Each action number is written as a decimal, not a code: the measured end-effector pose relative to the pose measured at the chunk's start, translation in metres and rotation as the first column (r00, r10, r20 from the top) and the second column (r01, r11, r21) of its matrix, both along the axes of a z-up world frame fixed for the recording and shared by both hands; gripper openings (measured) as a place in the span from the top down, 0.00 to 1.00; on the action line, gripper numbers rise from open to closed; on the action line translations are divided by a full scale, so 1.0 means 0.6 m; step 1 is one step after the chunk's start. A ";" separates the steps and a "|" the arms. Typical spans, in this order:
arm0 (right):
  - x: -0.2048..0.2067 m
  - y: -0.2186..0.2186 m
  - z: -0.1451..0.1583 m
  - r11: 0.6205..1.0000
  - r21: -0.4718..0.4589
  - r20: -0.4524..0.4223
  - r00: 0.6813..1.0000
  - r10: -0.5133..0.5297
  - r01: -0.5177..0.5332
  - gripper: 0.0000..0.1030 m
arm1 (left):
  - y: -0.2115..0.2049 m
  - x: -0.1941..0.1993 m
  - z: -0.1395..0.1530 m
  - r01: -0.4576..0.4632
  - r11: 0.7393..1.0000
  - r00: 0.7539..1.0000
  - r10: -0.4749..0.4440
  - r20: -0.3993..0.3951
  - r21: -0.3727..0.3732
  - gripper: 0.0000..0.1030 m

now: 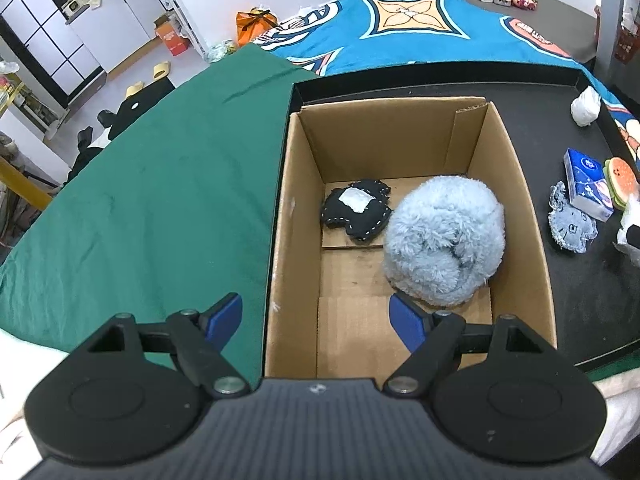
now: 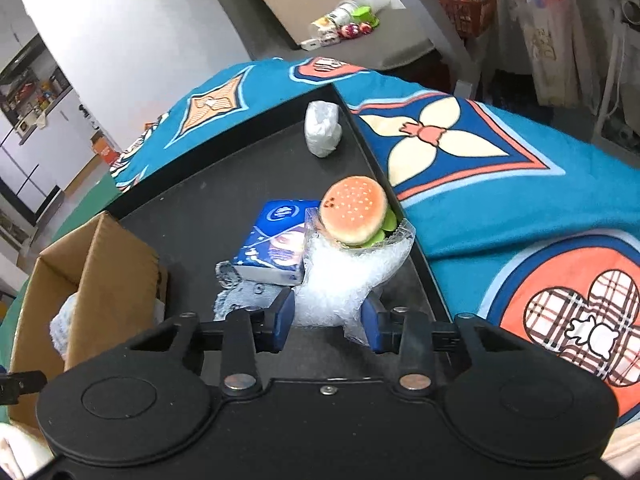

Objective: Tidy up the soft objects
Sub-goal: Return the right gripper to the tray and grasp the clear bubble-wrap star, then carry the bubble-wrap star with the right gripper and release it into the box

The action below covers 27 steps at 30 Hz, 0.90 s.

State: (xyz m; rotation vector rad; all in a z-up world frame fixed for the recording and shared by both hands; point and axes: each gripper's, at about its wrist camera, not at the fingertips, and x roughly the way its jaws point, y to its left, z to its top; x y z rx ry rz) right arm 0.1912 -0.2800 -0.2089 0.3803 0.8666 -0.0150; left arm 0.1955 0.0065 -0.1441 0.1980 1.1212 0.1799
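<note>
A cardboard box (image 1: 512, 184) stands on a black tray (image 1: 580, 272). Inside lie a fluffy light-blue roll (image 1: 444, 236) and a black stitched plush (image 1: 356, 210). My left gripper (image 1: 316, 318) is open and empty, above the box's near left wall. My right gripper (image 2: 328, 316) is shut on a white bubble-wrap piece (image 2: 340, 276). Beyond it lie a burger plush (image 2: 354, 210), a blue tissue pack (image 2: 276, 246), a denim plush (image 2: 240, 292) and a white wad (image 2: 322, 130). The box (image 2: 100, 264) shows at left in the right wrist view.
The tray sits on a green cloth (image 1: 160, 184) and a blue patterned blanket (image 2: 500, 184). The tray's raised rim (image 2: 400, 208) runs beside the burger plush. Shelves, an orange bag (image 1: 256, 24) and slippers are on the floor beyond.
</note>
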 end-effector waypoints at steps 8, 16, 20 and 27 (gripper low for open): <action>-0.010 0.017 0.029 0.998 -0.038 0.040 0.998 0.046 -0.044 0.66 | 0.008 -0.010 0.013 0.009 1.000 1.000 -0.009 0.014 -0.004 0.23; -0.020 0.046 0.067 0.986 -0.099 0.094 0.986 0.141 -0.132 0.66 | 0.018 -0.020 0.021 0.014 0.999 0.999 -0.013 0.037 -0.032 0.23; -0.022 0.061 0.087 0.980 -0.113 0.108 0.978 0.178 -0.166 0.66 | 0.026 -0.024 0.028 0.016 0.999 0.999 -0.014 0.050 -0.040 0.23; -0.023 0.093 0.113 0.967 -0.129 0.147 0.960 0.238 -0.220 0.66 | 0.043 -0.033 0.037 0.020 0.997 0.997 -0.015 0.075 -0.068 0.25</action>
